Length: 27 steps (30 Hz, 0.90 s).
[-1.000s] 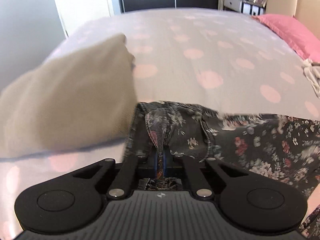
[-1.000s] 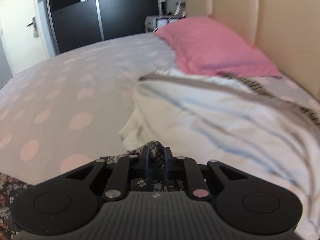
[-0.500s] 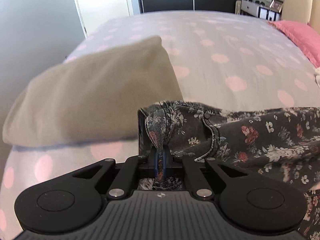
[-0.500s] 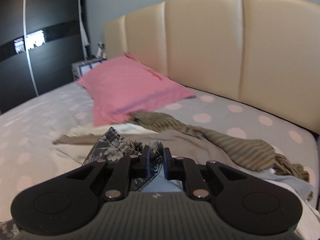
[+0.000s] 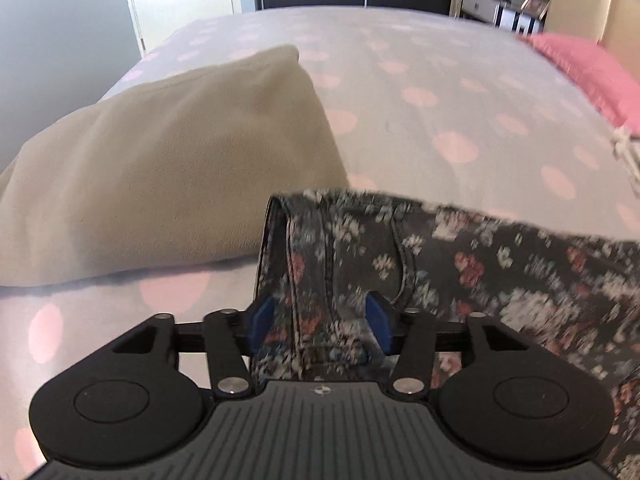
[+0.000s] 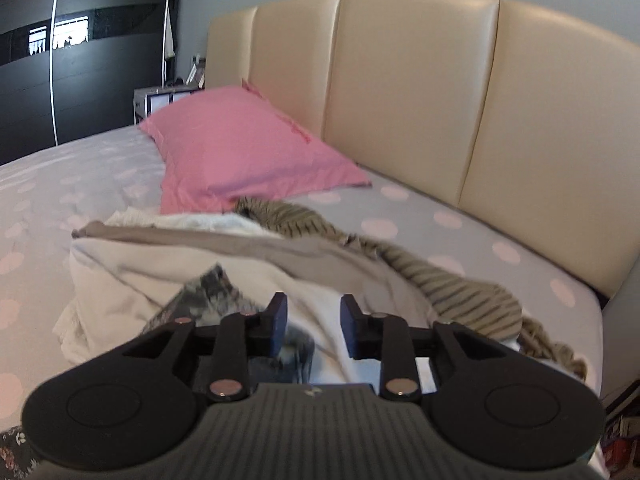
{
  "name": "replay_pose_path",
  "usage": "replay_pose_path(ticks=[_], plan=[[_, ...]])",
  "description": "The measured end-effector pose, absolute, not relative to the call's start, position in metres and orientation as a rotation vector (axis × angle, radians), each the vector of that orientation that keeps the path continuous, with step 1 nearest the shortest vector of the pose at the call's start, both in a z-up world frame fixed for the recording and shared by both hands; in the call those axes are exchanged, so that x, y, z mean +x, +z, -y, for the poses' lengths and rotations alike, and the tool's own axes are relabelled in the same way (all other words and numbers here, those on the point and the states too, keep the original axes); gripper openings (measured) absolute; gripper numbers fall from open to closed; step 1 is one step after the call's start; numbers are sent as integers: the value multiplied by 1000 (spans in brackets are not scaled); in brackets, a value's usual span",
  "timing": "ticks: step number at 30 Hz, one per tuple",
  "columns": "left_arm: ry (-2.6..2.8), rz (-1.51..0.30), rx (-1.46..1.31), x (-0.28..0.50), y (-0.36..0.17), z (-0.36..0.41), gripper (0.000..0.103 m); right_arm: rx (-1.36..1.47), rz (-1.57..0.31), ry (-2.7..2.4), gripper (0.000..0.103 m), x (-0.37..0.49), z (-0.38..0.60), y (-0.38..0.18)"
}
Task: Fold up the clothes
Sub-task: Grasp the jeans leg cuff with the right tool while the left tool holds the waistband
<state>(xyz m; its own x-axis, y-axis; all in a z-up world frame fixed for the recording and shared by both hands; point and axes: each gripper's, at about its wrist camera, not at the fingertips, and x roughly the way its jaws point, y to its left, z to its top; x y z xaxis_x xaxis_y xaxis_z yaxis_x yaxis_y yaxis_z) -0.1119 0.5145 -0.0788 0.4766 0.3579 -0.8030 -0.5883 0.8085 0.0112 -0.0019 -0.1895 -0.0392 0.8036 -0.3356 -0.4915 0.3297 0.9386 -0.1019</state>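
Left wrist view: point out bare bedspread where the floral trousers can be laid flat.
Free: the dotted bedspread between the beige pillow, the pink pillow and the floral trousers. Crowded: the heap of clothes below the pink pillow, toward the headboard.

No readable text anywhere in either view.

The only mark of any kind is a small round white emblem on the ribbed grey top of each black gripper body, seen at the lower middle of the left wrist view on the left gripper (image 5: 319,324) and of the right wrist view on the right gripper (image 6: 313,324); it carries no letters or numbers. A darker pink streak runs along the edge of the pink rectangular pillow (image 6: 248,148), too blurred to tell whether it is writing.
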Motion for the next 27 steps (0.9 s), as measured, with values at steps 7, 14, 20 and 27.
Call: replay_pose_path(ticks=[7,14,20,27], plan=[[597,-923,-188,-85,-76,-524,50,-8,-543,-226,40,9,173,-35],[638,-979,-91,-52,-89,-540,55,3,-599,-55,49,40,167,-30],[631,-987,-77,-41,-103,-542,55,-88,-695,-28,52,66,171,-34],[655,-973,-77,-35,-104,-539,35,-158,-713,-29,20,66,168,-44]])
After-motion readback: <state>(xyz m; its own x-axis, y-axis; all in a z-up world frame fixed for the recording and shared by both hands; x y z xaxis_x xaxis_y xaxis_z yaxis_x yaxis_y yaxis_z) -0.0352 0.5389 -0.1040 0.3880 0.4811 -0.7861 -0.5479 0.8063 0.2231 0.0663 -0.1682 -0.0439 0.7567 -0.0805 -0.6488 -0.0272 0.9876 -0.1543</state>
